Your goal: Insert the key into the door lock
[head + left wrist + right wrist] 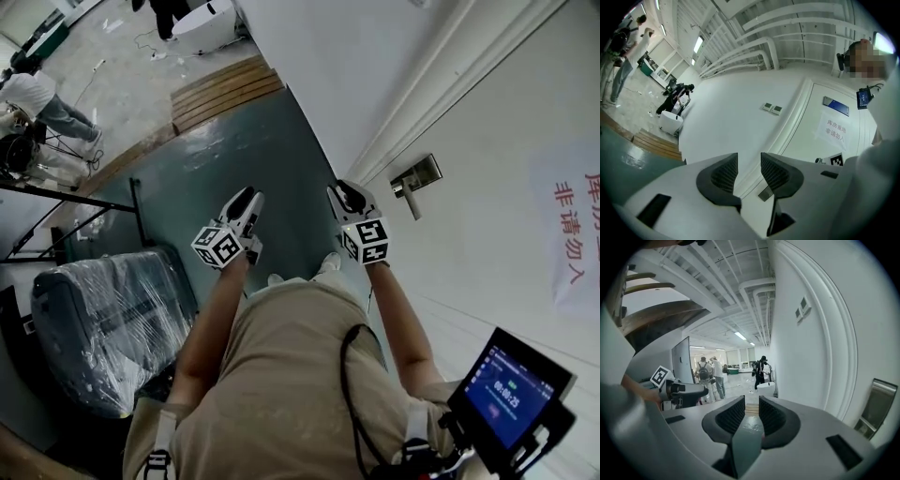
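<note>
The door lock and its metal handle sit on the white door at the right; the same handle shows at the edge of the right gripper view. My right gripper hovers just left of the handle, its jaws slightly apart with nothing between them. My left gripper is held beside it, further left over the dark floor, also slightly open and empty. I see no key in any view. In the left gripper view the pads point at the wall and door frame.
A plastic-wrapped seat stands at the lower left, with wooden boards on the floor ahead. A paper notice hangs on the door. A screen device hangs at my right hip. People stand far off.
</note>
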The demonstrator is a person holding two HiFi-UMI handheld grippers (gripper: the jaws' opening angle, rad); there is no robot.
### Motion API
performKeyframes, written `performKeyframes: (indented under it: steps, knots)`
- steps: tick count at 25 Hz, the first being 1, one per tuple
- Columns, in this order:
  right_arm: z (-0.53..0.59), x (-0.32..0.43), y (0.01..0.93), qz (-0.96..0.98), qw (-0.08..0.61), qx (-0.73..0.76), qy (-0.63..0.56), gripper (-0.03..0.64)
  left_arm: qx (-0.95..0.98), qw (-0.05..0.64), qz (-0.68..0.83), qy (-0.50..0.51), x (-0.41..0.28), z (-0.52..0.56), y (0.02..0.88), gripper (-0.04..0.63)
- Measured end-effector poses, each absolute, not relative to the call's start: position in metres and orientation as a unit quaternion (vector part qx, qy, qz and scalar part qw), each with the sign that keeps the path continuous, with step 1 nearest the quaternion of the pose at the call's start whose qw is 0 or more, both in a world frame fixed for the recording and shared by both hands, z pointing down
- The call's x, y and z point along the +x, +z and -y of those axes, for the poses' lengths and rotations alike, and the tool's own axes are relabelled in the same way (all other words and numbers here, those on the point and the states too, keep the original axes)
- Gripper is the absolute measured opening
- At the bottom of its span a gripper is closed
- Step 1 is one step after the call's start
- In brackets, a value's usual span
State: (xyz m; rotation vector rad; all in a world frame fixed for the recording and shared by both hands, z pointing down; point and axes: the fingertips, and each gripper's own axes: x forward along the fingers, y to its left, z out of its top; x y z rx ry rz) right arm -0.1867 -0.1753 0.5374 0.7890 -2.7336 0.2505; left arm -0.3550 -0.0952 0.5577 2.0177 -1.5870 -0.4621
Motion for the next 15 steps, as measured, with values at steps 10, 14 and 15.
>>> performKeyframes:
  steps: [10, 14, 15]
  knots:
    - [0.132, -0.251, 0.548, 0.959, 0.149, 0.229, 0.080, 0.098, 0.707, 0.249, 0.641, -0.169, -0.420, 0.024, 0.560, 0.147]
    - [0.127, -0.267, 0.546, 0.961, 0.151, 0.216, 0.076, 0.098, 0.684, 0.255, 0.659, -0.181, -0.441, 0.009, 0.563, 0.147]
    - [0.126, -0.271, 0.546, 0.962, 0.152, 0.214, 0.075, 0.098, 0.679, 0.257, 0.662, -0.188, -0.446, 0.006, 0.562, 0.147]
